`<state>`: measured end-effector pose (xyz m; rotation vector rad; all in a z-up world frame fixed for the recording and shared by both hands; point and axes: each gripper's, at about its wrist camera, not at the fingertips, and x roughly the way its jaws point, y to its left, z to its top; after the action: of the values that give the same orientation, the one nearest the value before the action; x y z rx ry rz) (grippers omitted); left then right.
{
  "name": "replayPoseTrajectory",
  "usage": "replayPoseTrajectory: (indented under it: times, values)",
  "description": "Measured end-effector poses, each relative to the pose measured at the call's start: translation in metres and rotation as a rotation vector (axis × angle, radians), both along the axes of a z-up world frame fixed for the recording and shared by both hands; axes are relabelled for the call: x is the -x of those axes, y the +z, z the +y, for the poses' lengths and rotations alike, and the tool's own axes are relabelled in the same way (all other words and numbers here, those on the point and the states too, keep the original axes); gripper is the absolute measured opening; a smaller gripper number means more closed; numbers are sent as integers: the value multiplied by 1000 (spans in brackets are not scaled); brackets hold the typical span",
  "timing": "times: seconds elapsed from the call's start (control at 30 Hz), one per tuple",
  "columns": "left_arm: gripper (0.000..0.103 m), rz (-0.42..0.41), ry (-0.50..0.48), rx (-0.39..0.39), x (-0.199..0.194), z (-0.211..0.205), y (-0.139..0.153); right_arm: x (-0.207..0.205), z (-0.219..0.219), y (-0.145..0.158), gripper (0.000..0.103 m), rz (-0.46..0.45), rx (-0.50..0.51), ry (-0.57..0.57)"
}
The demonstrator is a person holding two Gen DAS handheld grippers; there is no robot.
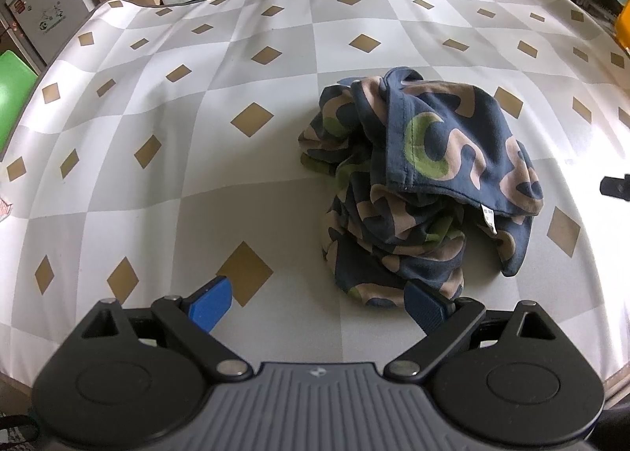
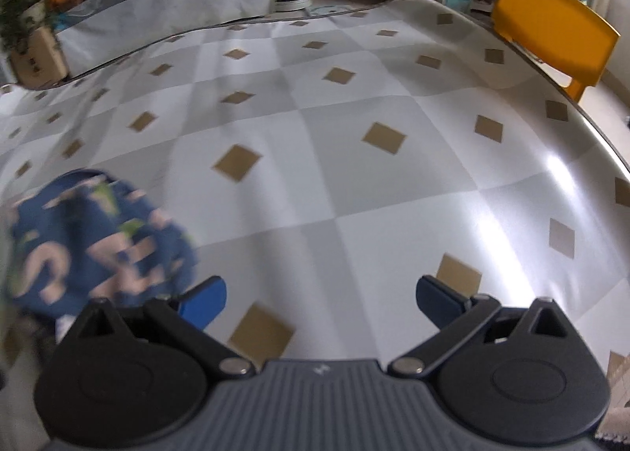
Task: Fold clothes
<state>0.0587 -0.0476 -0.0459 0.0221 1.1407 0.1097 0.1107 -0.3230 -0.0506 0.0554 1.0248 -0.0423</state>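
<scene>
Your left hand-held gripper [image 1: 317,305] is spread wide, empty, just short of the crumpled navy patterned garment [image 1: 425,191] on the checkered surface [image 1: 197,143]. Your right hand-held gripper [image 2: 321,301] is also spread, the garment off to its left.

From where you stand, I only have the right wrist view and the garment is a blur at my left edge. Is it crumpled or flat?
Observer: Crumpled. The left wrist view shows the navy patterned garment bunched in a heap on the table.
Operator: Is the left gripper holding it?
Observer: No. The left gripper is open, its right finger at the heap's near edge.
Operator: Anything I could orient by?
Observer: A white tag sticks out under a folded-over hem.
</scene>
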Motion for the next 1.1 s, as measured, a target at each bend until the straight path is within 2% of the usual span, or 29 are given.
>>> replayPoseTrajectory:
  times: [0.17,0.33,0.83,1.1]
  values:
    - [94,-3,11,3,0,-1,0,21,22,21,103,-18,-51,54]
    - [95,-4,25,-10,-3,-1,-1,24,50,28,103,-6,-91,135]
    - [95,21,80,-12,-11,2,-9,24,84,28,103,-14,-42,255]
    - [95,29,104,-21,-15,4,-12,21,86,19,103,23,33,207]
